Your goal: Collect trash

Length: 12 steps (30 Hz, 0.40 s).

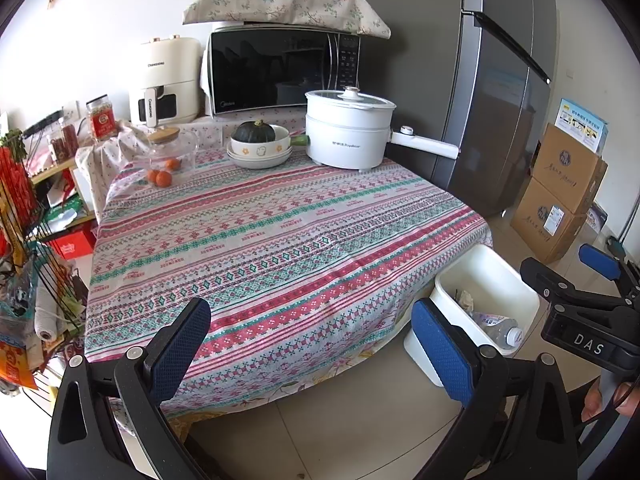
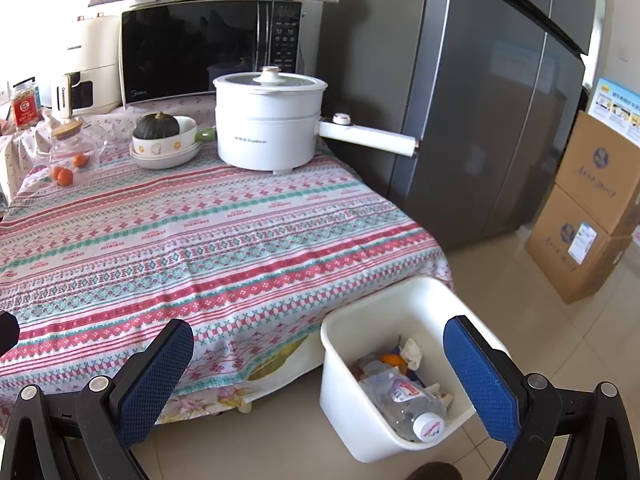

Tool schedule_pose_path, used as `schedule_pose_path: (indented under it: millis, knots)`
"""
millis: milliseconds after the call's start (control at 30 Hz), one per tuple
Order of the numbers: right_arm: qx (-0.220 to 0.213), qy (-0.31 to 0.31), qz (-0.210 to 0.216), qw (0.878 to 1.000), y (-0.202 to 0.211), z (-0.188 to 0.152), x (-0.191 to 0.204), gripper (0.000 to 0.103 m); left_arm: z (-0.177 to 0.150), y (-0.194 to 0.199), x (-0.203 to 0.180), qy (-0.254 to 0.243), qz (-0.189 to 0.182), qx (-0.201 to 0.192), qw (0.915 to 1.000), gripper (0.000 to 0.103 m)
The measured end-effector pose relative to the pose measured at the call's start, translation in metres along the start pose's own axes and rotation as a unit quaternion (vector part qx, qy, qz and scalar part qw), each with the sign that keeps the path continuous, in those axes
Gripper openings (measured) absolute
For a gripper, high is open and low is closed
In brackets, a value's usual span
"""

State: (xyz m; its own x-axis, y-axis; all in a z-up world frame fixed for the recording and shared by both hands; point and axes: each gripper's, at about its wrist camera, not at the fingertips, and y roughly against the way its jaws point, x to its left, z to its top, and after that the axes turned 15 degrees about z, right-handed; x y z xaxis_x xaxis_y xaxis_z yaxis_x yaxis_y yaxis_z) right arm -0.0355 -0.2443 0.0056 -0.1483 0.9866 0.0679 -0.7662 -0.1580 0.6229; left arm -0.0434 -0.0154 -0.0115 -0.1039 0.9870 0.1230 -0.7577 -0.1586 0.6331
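**Both tongs released, trash sitting in the bin**

You are holding the left gripper point(image 1: 312, 344) spread wide and empty over the tablecloth point(image 1: 280, 232). Your right gripper point(image 2: 320, 372) is also gaping, gripping nothing. The white bin point(image 2: 360, 412) is standing on the floor at your 5 o'clock, holding a plastic bottle point(image 2: 408, 404) and crumpled scraps.

Left gripper point(image 1: 310, 350), right gripper point(image 2: 318, 376): black frames, blue textured pads, silver screws ("DAS" label on right).
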Motion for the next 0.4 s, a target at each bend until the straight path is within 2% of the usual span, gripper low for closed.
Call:
schedule_pose_path:
  millis: [233, 400]
  knots:
    - [0.005, -0.008, 0.003, 1.000, -0.0019, -0.0005, -0.0027, 0.102, -0.0003, -0.0003, 0.0054, 0.024, -0.021, 0.005, 0.9995, 0.101]
    - [0.002, -0.010, -0.001, 1.000, -0.0018, -0.0015, -0.0041, 0.102, -0.0001, -0.0027, 0.0079, 0.025, -0.021, 0.006, 0.9994, 0.101]
